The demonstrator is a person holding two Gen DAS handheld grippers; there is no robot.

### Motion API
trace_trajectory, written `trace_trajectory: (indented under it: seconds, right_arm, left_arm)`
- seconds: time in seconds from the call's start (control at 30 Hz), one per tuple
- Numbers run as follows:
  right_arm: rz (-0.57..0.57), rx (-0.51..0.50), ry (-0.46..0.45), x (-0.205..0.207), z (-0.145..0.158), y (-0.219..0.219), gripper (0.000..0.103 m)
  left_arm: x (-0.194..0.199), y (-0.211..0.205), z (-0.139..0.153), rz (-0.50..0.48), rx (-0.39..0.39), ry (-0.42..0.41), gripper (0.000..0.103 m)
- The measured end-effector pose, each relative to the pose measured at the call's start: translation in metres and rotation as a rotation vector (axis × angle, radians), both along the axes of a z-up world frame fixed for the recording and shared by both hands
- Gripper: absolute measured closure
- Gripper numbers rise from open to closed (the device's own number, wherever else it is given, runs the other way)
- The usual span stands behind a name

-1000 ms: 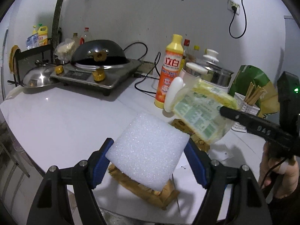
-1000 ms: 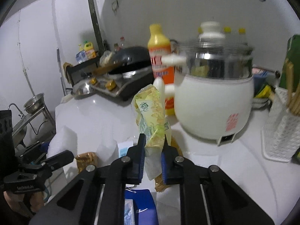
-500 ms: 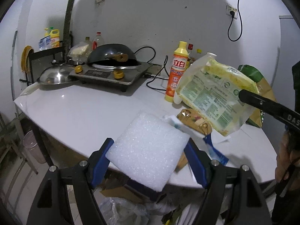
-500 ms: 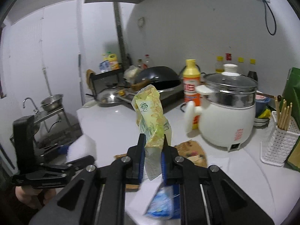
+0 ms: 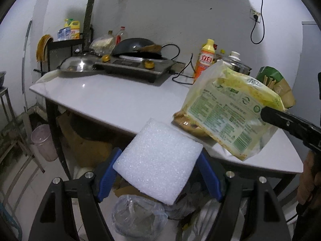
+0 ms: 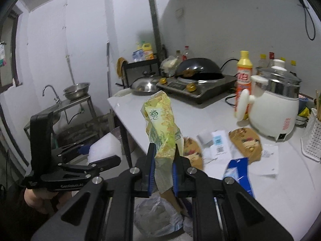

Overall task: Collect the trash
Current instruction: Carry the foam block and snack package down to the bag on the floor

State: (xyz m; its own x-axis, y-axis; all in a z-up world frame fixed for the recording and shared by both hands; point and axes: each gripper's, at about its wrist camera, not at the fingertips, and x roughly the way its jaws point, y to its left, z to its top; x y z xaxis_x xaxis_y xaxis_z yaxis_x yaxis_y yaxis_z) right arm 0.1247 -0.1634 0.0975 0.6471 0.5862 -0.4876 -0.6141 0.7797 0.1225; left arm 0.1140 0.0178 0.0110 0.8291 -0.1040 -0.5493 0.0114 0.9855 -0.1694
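Note:
My left gripper (image 5: 158, 160) is shut on a white foam block (image 5: 158, 162), held off the table's front edge above a clear plastic trash bag (image 5: 138, 217) on the floor. It also shows in the right wrist view (image 6: 96, 150) with the foam block (image 6: 104, 146). My right gripper (image 6: 162, 158) is shut on a yellow-green food wrapper (image 6: 162, 124), also above the trash bag (image 6: 158, 219). The wrapper (image 5: 228, 108) shows at right in the left wrist view. Brown wrappers (image 6: 244, 142), paper slips (image 6: 216, 144) and a blue packet (image 6: 238, 172) lie on the white table (image 6: 160, 118).
On the table stand a white rice cooker (image 6: 272, 108), an orange detergent bottle (image 6: 243, 80), an induction stove with a wok (image 6: 198, 80), a steel lid (image 6: 146, 86) and a white chopstick basket (image 6: 313, 138). A sink stand (image 6: 70, 100) is at left. Boxes lie under the table (image 5: 88, 144).
Both grippers have pulled back from the table with their loads and now hang past its front edge over the floor, where the trash bag has come into view.

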Motion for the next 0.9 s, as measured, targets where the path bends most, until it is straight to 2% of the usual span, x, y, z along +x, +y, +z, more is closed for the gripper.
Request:
trace_trajectory:
  seconds: [0.23,0.5,0.8,0.9]
  right_arm:
    - [0.061,-0.062,0.044,-0.018,-0.031,0.035,0.09]
    - [0.116,-0.149,0.146,-0.02,-0.093,0.073,0.09]
    - [0.139,-0.253,0.348,0.007,-0.195,0.104,0.09]
    - [0.13,-0.287,0.436,0.023,-0.237,0.113,0.09]
  left_arm:
    - [-0.018,0.028,-0.033,0.041,-0.025,0.043,0.027]
    - [-0.026,0.055,-0.082,0.081,-0.05,0.124,0.027]
    - [-0.027,0.092,-0.147,0.151,-0.083,0.254,0.027]
    - [-0.025,0.102,-0.161,0.167,-0.09,0.289,0.027]
